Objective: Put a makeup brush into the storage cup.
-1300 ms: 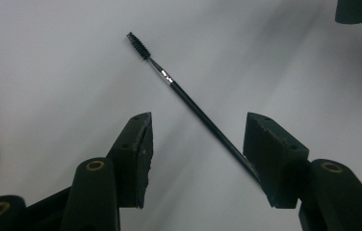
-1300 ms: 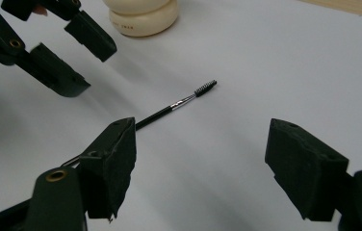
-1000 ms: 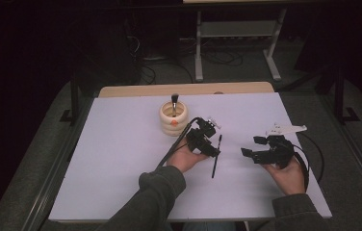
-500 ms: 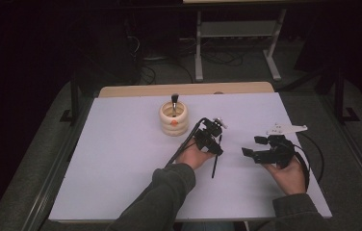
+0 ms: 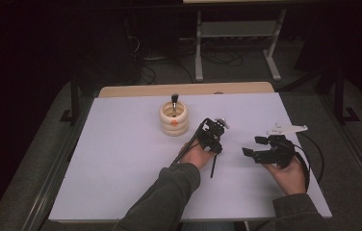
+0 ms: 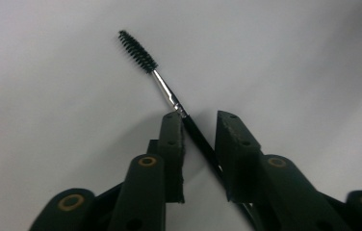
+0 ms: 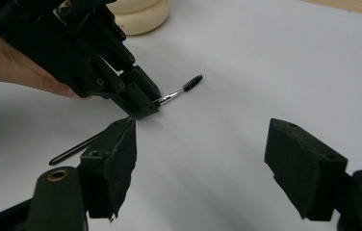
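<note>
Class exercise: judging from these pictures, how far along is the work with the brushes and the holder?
Done: one dark-handled brush already stands in the cream ribbed round holder. In hand: the left gripper has its jaws around the black handle of the thin spiral-bristle brush, which lies on the white table; a gap shows, so no firm grip. The right gripper waits open. Left, probably: gripping, lifting, placing it in the holder.

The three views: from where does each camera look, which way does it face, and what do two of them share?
High view: above the person's side, facing forward and down on the table; both forearms, left tongs, right tongs, holder.
Left gripper view: rides the left tongs, facing down at the table; its jaws flank the brush.
Right gripper view: rides the right tongs, jaws wide apart, facing the left tongs and a hand.
Shared: the brush shows in both gripper views.
</note>
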`<state>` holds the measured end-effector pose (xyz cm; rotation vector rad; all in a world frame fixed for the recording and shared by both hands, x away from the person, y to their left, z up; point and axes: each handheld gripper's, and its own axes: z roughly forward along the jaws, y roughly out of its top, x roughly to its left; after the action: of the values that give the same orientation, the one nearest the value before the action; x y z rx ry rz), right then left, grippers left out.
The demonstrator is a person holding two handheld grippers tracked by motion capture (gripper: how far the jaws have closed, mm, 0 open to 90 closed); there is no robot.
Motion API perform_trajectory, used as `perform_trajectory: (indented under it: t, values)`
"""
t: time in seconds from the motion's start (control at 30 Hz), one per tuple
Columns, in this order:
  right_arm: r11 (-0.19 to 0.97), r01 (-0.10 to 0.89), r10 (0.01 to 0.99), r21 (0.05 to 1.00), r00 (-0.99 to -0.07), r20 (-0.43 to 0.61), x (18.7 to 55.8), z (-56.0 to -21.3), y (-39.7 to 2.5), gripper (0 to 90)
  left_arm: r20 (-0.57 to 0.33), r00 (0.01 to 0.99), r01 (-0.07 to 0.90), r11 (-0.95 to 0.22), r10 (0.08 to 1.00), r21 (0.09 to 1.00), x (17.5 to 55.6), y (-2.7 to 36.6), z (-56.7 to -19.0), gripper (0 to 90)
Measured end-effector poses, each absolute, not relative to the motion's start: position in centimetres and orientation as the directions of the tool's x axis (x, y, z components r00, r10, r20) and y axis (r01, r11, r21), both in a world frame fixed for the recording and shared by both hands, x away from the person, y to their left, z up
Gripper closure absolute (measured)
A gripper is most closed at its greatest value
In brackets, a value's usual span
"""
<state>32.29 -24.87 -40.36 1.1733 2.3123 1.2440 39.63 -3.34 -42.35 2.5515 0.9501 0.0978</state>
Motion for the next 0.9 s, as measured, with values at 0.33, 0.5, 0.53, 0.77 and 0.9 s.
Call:
perform_trajectory:
  t: [0.33, 0.5, 0.53, 0.77, 0.9]
  values:
    - [0.312, 0.531, 0.757, 0.788, -0.640, 0.132, 32.26, -40.34, -24.61, 26.1, -0.017, 0.777, 0.597, -0.730, 0.629, 0.333, 40.10, -4.14, -42.08, 85.1]
    - [0.309, 0.532, 0.757, 0.788, -0.639, 0.135, 32.24, -40.32, -24.62, 26.2, -0.009, 0.792, 0.583, -0.751, 0.610, 0.310, 40.30, -4.38, -41.97, 85.7]
    - [0.309, 0.531, 0.757, 0.789, -0.640, 0.134, 32.23, -40.32, -24.64, 26.3, -0.009, 0.794, 0.580, -0.753, 0.608, 0.310, 40.31, -4.38, -41.96, 85.8]
    - [0.308, 0.538, 0.756, 0.784, -0.639, 0.142, 32.20, -40.37, -24.56, 26.6, 0.005, 0.813, 0.553, -0.775, 0.582, 0.306, 40.19, -4.33, -41.88, 86.0]
    - [0.310, 0.538, 0.755, 0.784, -0.641, 0.141, 32.22, -40.41, -24.46, 26.7, 0.006, 0.818, 0.545, -0.779, 0.575, 0.308, 40.17, -4.09, -41.71, 86.0]
